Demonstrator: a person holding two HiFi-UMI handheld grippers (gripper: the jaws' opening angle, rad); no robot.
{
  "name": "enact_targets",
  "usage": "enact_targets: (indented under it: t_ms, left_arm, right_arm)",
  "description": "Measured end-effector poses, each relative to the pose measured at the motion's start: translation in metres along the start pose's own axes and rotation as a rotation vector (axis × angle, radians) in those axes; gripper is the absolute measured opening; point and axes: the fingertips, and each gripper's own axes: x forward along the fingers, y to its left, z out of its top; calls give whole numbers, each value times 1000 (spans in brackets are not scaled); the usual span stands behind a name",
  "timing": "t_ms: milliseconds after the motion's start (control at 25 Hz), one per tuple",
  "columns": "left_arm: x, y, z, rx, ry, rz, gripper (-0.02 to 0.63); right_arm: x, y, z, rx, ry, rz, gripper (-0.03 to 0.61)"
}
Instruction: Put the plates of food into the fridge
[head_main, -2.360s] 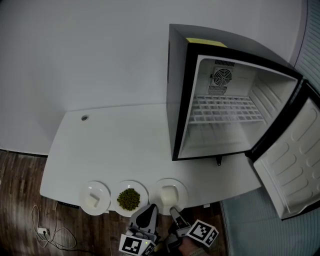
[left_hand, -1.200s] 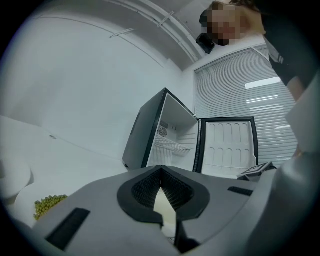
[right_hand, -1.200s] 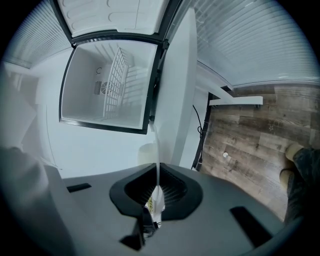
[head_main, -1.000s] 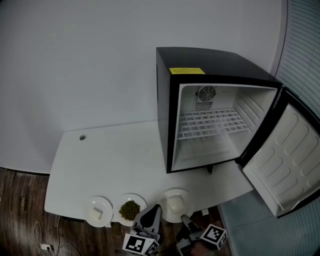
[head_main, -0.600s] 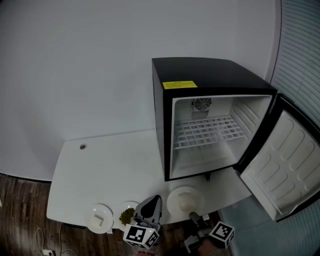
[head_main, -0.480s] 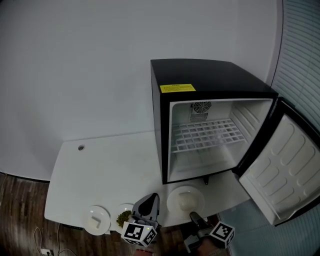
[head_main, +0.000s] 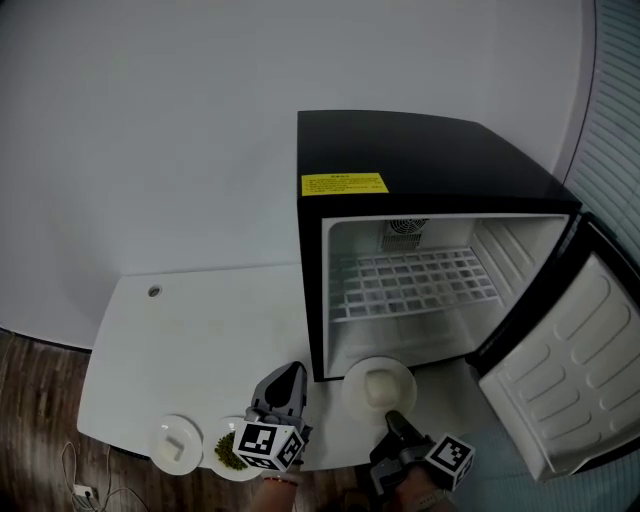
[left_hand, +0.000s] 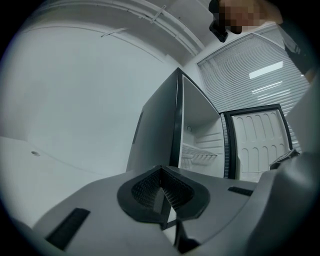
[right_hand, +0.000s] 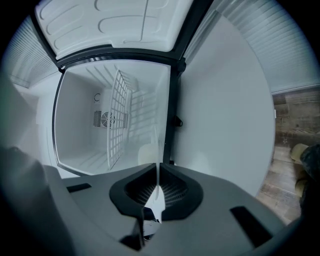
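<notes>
A white plate with a pale lump of food hangs just in front of the open fridge, level with its floor. My right gripper is shut on the plate's near rim. In the right gripper view the plate shows edge-on between the pads of that gripper, with the fridge interior beyond. Two more plates stand at the table's front left: one with green food, one with a white piece. My left gripper hovers beside them, shut and holding nothing, as the left gripper view shows.
The fridge door swings wide open to the right. A wire shelf spans the middle of the fridge. The white table has a small hole at its far left. Wooden floor lies below the table's front edge.
My right gripper has carried the plate with the pale food off the table's front edge to the fridge opening. The left gripper has stayed near the two other plates.
</notes>
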Motion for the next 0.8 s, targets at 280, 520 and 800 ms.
enact_targets:
  t_ms: [280,520,800]
  left_arm:
    - [24,15,3,-4,-3,53,8]
    - [40,20,1,7,-14,55,8]
    - [44,19,-3,2,-11,56,8]
  right_arm:
    - [21,5,50,42,-88,4,15]
    - [37,15,102,15,-194,-13,15]
    - [58,16,150,-47,-314,-51,15]
